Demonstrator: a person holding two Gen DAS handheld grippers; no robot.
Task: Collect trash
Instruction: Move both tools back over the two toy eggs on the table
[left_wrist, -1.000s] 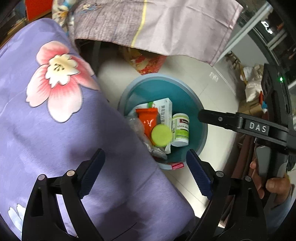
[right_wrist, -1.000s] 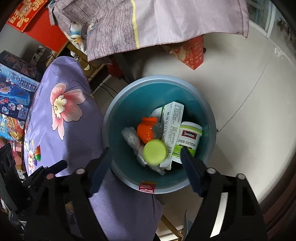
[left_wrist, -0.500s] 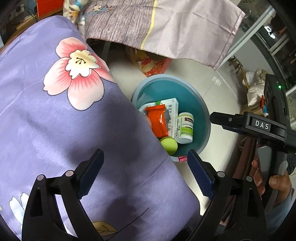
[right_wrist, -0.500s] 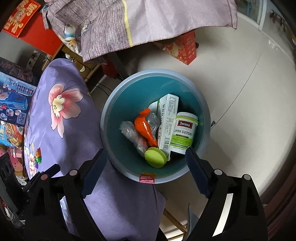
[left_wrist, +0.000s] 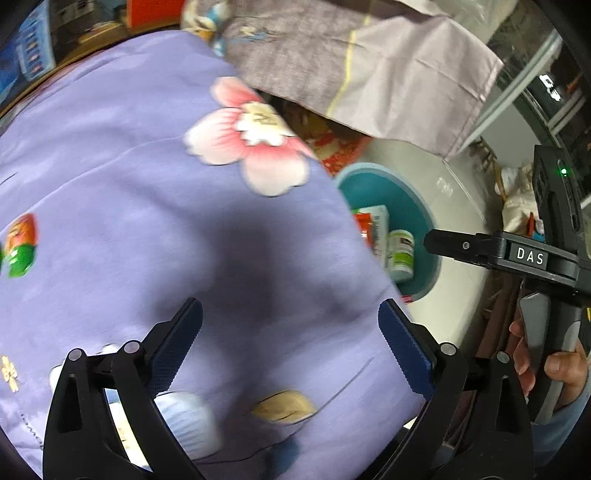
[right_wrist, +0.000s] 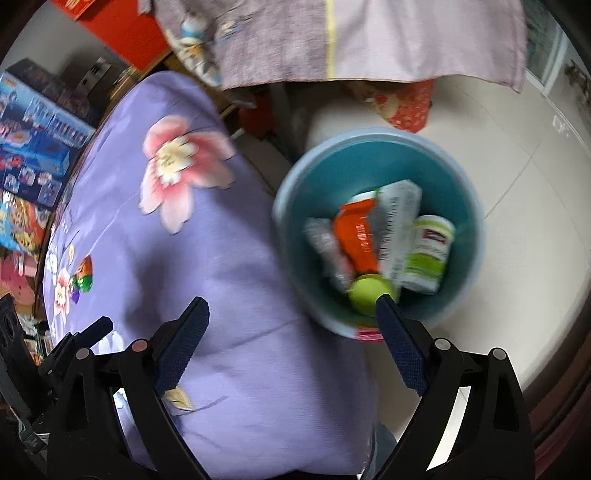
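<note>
While both hand-held grippers hang over the purple cloth, neither carries anything: the left hand-held gripper (left_wrist: 290, 345) has its jaws opening wide with only flowered fabric beneath, and the right hand-held gripper (right_wrist: 291, 341) has its jaws opening too, bare between the pads. Ahead and to the right of the right one sits the teal bin (right_wrist: 469, 206) on the pale tiled floor (right_wrist: 517, 129), placed close against the cloth's edge, probably so that trash can be dropped straight in. Inside lie an orange pouch (right_wrist: 356, 236), a white box (right_wrist: 397, 218), a green-labelled bottle (right_wrist: 428, 254), a crumpled clear wrapper (right_wrist: 327, 247) and a green lid (right_wrist: 369, 293), the lid just beyond the right gripper's right finger. From the left view the bin (left_wrist: 417, 206) is half hidden past the cloth (left_wrist: 129, 184), to the right of that gripper. A small green-and-orange packet (right_wrist: 83, 278) lies on the cloth, left of the right gripper; it looks like trash not yet collected. Behind, a grey-pink sheet (right_wrist: 388, 37) drapes over furniture, with colourful boxes (right_wrist: 33, 140) stacked far left
</note>
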